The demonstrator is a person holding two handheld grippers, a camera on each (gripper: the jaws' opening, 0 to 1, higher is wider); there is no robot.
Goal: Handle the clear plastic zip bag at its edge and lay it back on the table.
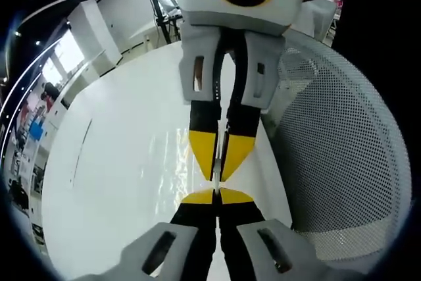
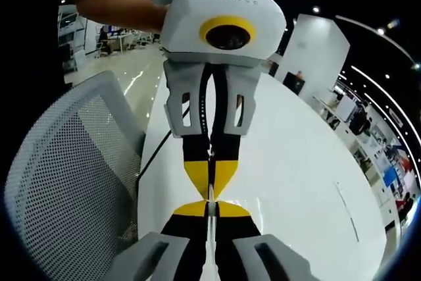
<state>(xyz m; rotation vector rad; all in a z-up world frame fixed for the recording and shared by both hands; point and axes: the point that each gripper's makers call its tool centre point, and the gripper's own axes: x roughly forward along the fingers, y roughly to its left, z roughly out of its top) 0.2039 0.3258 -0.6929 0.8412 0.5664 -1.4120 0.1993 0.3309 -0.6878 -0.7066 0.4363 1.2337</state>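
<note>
Both tools pinch the bag edge
Left tool (image 1: 216,192) and right tool (image 2: 210,205) are closed on the clear zip bag (image 1: 172,156), tip to tip at frame centre, above the white counter (image 1: 112,182).

Left tool (image 1: 216,195) and right tool (image 1: 218,174) met tip to tip, both pinching the clear bag (image 1: 172,156) above the white worktop (image 1: 112,182)

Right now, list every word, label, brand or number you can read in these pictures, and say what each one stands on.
Embossed lettering on the white housing of the left gripper, above its lens, in the right gripper view: roughly "HONSC", too faint to be sure.
Coloured signs and panels along the far wall in the left gripper view: too small and blurred to read.
The clear plastic zip bag, white table and mesh chair: no text.
</note>
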